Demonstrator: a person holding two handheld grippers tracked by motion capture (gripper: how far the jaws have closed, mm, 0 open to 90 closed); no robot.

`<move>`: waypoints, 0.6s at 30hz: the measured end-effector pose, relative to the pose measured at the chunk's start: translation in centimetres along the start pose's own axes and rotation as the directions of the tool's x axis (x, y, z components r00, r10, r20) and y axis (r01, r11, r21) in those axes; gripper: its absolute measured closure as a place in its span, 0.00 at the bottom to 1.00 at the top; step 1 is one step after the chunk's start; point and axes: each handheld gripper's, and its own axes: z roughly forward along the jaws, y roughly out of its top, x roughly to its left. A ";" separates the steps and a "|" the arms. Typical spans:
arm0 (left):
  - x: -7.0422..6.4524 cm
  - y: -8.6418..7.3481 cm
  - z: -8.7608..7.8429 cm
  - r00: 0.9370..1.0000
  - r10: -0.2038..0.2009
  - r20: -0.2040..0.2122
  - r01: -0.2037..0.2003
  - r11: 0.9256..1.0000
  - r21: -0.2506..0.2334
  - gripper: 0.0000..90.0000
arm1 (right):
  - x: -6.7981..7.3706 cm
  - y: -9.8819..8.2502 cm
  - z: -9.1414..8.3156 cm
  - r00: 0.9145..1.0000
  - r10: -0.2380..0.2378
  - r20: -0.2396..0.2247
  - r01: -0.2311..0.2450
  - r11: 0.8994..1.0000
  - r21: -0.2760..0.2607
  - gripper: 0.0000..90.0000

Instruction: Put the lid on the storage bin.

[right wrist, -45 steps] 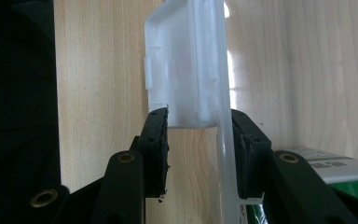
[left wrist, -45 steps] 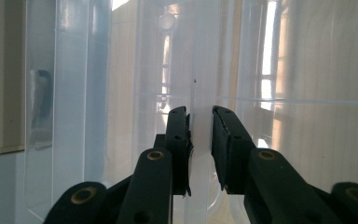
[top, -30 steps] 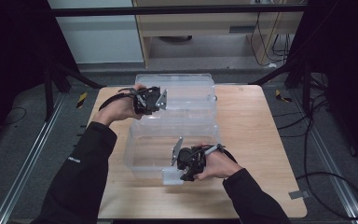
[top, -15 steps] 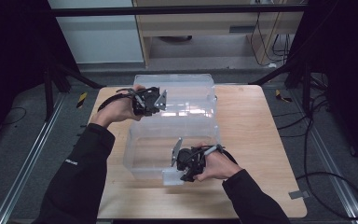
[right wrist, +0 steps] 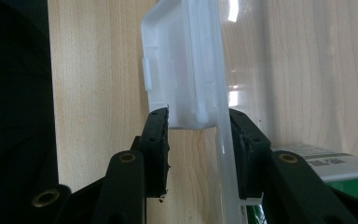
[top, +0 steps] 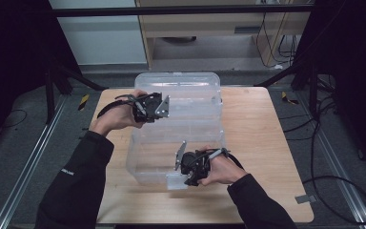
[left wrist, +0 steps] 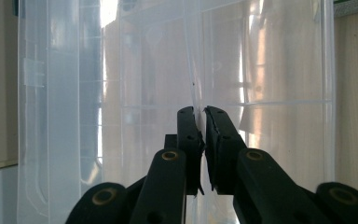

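Clear, transparent plastic storage box sits mid-table on the light wooden table, with its clear plastic lid just beyond it at the far edge, apparently hinged or tipped up; can't tell which from the high view. Left tool has its jaws pressed nearly together, pinching a thin clear wall or lid edge. Right tool is at the near rim, jaws part-spread and clamped around the white plastic latch tab and the rim beside it. A green-and-white labelled item sits low right in the right gripper view; can't identify it. Risks, as I read it: thin slick plastic slips out of the left pinch if pulled at an angle; the latch tab could flex or snap if the right tool twists rather than levers; the light box likely skids on the table if the two hands pull unevenly.
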 end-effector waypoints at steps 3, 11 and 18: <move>-0.2 -0.2 -0.1 1.000 -0.005 0.005 0.005 1.000 -0.001 0.93 | 0.1 0.0 0.0 1.000 -0.005 0.005 0.005 1.000 0.006 0.69; -0.2 -0.4 0.0 1.000 -0.005 0.006 0.005 1.000 -0.001 0.93 | 0.1 0.1 -0.1 1.000 -0.006 -0.010 0.006 1.000 0.009 0.69; 0.0 0.2 -0.1 1.000 0.004 -0.014 -0.004 1.000 0.007 0.93 | 0.3 0.1 0.0 1.000 -0.012 0.016 0.011 1.000 0.013 0.69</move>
